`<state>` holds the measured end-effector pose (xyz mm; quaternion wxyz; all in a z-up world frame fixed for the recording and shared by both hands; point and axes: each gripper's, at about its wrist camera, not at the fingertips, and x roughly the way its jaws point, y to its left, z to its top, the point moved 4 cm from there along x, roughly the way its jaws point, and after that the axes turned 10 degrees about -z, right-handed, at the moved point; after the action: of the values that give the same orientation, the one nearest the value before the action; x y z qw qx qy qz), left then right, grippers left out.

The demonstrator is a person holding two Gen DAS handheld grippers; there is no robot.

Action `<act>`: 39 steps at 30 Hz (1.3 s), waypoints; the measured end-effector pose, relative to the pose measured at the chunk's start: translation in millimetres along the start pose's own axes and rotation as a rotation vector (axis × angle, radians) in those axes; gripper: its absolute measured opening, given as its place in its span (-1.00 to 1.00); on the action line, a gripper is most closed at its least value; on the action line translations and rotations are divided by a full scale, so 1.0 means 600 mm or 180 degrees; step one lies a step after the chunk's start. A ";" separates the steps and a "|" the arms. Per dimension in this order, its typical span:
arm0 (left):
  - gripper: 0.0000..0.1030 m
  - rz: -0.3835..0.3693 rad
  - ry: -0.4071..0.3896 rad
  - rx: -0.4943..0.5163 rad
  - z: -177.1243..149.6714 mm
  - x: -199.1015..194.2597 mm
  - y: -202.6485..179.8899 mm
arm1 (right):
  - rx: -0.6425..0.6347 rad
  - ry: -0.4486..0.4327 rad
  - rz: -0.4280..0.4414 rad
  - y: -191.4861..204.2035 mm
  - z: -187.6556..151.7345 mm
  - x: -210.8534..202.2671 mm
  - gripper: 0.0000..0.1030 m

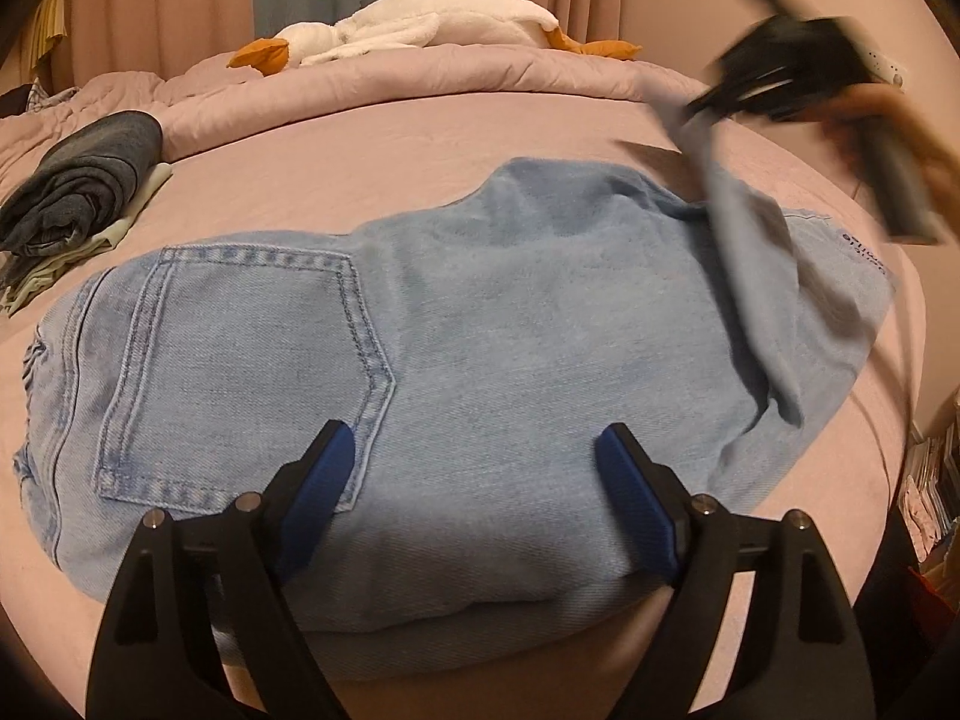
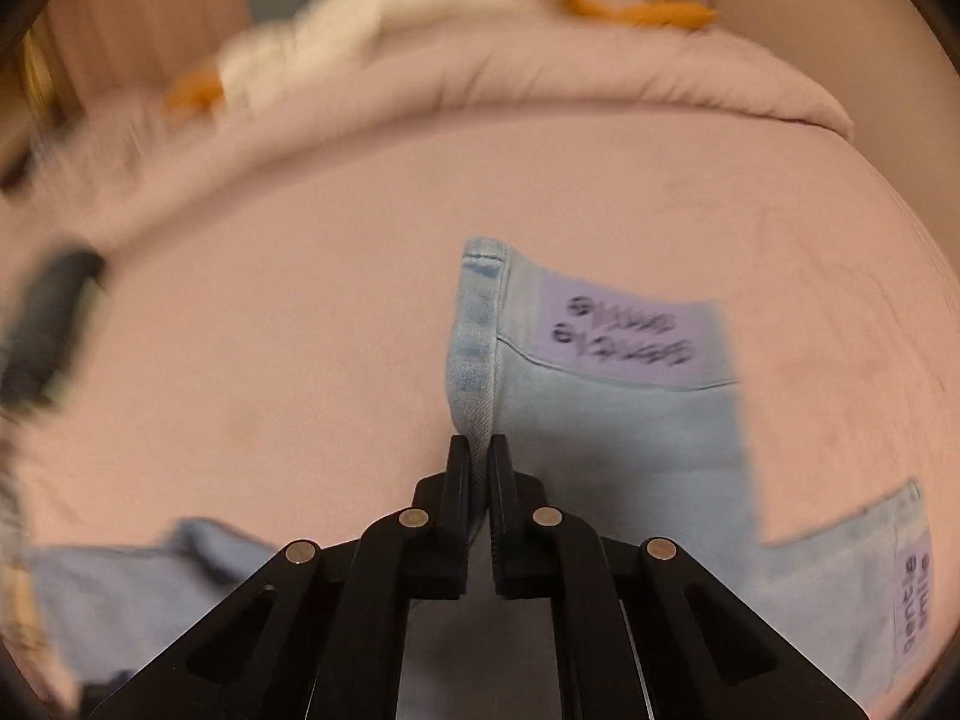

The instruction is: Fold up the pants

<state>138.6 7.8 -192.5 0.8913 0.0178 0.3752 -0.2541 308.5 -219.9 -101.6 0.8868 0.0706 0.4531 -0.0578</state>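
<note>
Mid-fold: jeans (image 1: 456, 330) flat on bed (image 1: 360, 150). Right gripper (image 2: 480, 450) pinches the hem, lifted; left gripper (image 1: 474, 444) fingers wide, resting on denim. Next, likely: carry hem across toward waistband.

light blue denim pants (image 1: 480, 324) lie folded flat across the pink bed (image 1: 360, 144), back pocket (image 1: 240, 372) facing up near the waist end. one leg end, with a hem (image 2: 477, 348) and a lilac label (image 2: 630, 330), is lifted off the rest and hangs in a twisted strip.
</note>
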 end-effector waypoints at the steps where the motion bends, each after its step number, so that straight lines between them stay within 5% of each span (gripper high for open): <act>1: 0.64 0.0002 0.0002 -0.0004 0.000 0.000 0.000 | 0.0136 -0.0196 0.0204 -0.028 -0.002 -0.045 -0.90; 4: 0.65 0.0007 0.0003 -0.0025 0.001 0.000 0.001 | 0.0523 -0.0715 0.0456 -0.135 -0.052 -0.179 -0.90; 6: 0.67 0.0000 0.0000 -0.0041 0.001 0.001 0.002 | 0.0752 -0.0736 0.0433 -0.205 -0.096 -0.207 -0.90; 12: 0.72 0.0045 0.0089 -0.0031 0.003 0.002 -0.001 | 0.1207 0.0045 0.0150 -0.347 -0.275 -0.106 -0.73; 14: 0.72 0.0054 0.0129 -0.0072 0.004 0.002 0.000 | 0.1583 0.0048 0.0453 -0.368 -0.310 -0.088 -0.71; 17: 0.72 0.0070 0.0210 -0.0172 0.009 0.000 0.000 | 0.2009 -0.0171 0.0784 -0.400 -0.309 -0.099 -0.31; 20: 0.72 -0.0083 0.0224 -0.0341 0.020 -0.003 -0.002 | 0.2105 -0.0258 0.0710 -0.408 -0.289 -0.101 -0.26; 21: 0.72 -0.0172 0.0221 -0.0446 0.024 -0.002 -0.001 | 0.2094 -0.0201 0.0617 -0.406 -0.288 -0.107 -0.49; 22: 0.72 -0.0231 0.0222 -0.0527 0.027 0.000 0.000 | 0.2032 -0.0086 0.0433 -0.408 -0.287 -0.111 -0.92; 28: 0.72 -0.0392 0.0117 -0.0832 0.049 0.006 0.008 | 0.1524 0.0224 -0.0003 -0.380 -0.243 -0.146 -0.92; 39: 0.75 -0.0293 0.0130 -0.0681 0.076 0.014 0.004 | 0.0979 -0.0555 0.0293 -0.321 -0.123 -0.195 -0.93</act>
<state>174.9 -3.8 -165.9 0.8677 -0.0895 0.4186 -0.2528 149.5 -391.8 -63.6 0.9032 0.2207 0.3566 -0.0917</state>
